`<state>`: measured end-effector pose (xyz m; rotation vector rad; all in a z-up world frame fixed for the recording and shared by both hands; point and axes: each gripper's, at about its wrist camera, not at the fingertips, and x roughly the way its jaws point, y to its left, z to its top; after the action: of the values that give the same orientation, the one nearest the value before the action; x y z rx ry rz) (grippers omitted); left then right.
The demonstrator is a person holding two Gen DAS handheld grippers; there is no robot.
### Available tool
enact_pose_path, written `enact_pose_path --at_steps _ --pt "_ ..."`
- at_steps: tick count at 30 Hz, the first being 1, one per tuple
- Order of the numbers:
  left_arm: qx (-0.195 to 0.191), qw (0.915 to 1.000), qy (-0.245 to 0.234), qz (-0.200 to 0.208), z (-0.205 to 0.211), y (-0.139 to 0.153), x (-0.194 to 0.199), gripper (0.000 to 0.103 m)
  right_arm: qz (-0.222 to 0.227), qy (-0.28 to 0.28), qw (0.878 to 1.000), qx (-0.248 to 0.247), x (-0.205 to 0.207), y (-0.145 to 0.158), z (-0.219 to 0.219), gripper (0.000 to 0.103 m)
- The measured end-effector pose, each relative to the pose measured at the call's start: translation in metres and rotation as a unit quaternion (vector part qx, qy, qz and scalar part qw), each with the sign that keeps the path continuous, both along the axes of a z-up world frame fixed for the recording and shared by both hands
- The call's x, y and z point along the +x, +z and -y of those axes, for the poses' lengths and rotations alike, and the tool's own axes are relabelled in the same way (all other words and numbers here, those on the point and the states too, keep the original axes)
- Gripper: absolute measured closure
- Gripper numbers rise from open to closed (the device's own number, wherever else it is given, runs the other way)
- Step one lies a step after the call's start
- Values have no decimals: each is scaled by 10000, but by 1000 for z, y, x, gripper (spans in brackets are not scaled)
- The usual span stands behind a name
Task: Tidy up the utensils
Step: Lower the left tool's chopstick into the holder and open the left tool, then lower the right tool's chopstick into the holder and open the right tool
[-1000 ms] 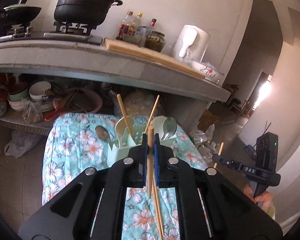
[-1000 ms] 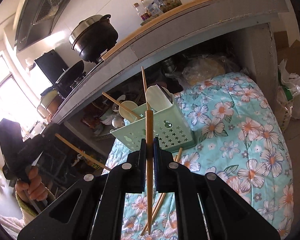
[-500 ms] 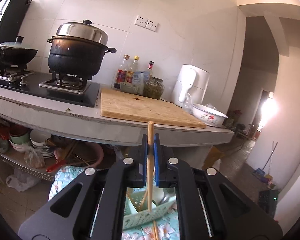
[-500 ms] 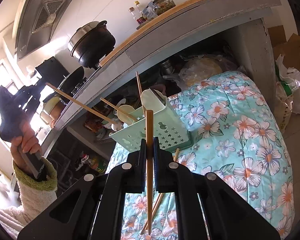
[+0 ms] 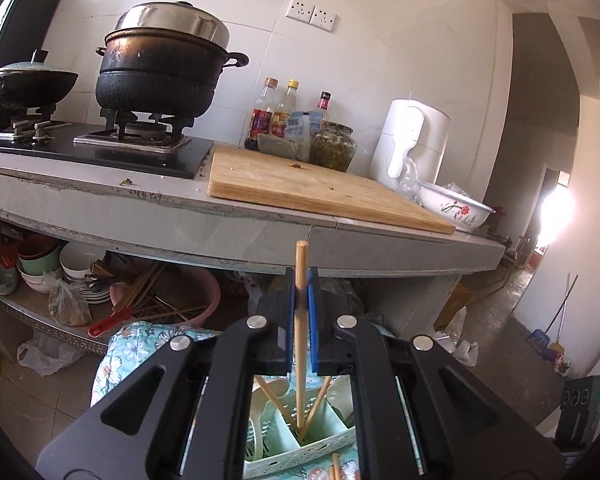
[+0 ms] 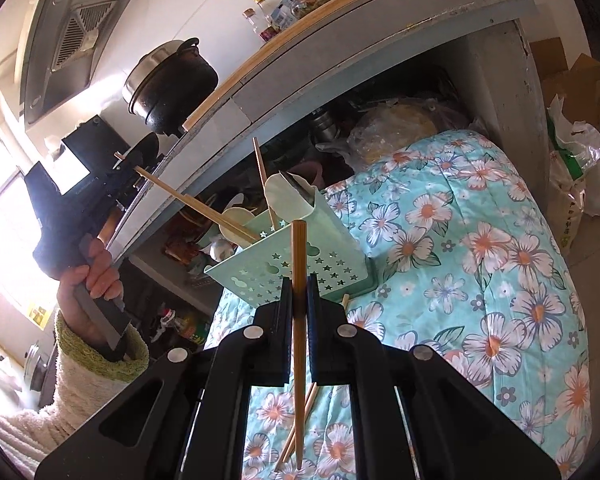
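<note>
Each tool is matte black plastic with silver round screw heads on its angular arms and blue pads lining its narrow fingers [image 5: 289,312], while the left hand [image 6: 90,280] wears a cream fleece sleeve [image 6: 80,380] with a green cuff.

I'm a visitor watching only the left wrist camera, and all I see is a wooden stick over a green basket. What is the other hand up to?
Observer: The right gripper has its fingers shut on a second wooden chopstick, in front of the mint-green star-punched plastic caddy.
Operator: Who is carrying my camera?
Observer: A hand in a cream fleecy sleeve with a green cuff grips the left gripper.
Operator: How does my stick look from the side?
Observer: The left gripper's chopstick slants down, its low end at the caddy's open top.
</note>
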<state>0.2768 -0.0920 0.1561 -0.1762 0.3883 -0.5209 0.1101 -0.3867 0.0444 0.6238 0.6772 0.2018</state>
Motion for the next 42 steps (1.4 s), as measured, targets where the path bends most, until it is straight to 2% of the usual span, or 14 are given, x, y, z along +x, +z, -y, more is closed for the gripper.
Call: enact_pose_path --at_steps 8,17,19,21,24,33,42 --pt "205 9992 -129 -319 14 -27 7 98 -67 10 10000 38 3 -4 0 96" --pt "368 9940 -396 -947 19 -64 9 97 -110 12 9999 16 3 -5 -2 96" --pt "332 9937 -417 -987 16 -66 8 90 -113 12 9999 -3 3 -5 -3 96" --pt "232 9938 -427 -997 10 -66 4 75 -106 9 9999 -24 2 -4 -4 96" --pt "136 9945 -431 -949 3 -63 -2 65 -97 10 9999 -73 2 -1 -7 96" --pt "-136 9965 -339 -754 -28 -58 -37 42 -22 56 9995 -307 4 13 -18 96" --pt "-187 9969 -187 -743 -59 -73 -74 33 517 108 9963 -674 14 63 -28 96"
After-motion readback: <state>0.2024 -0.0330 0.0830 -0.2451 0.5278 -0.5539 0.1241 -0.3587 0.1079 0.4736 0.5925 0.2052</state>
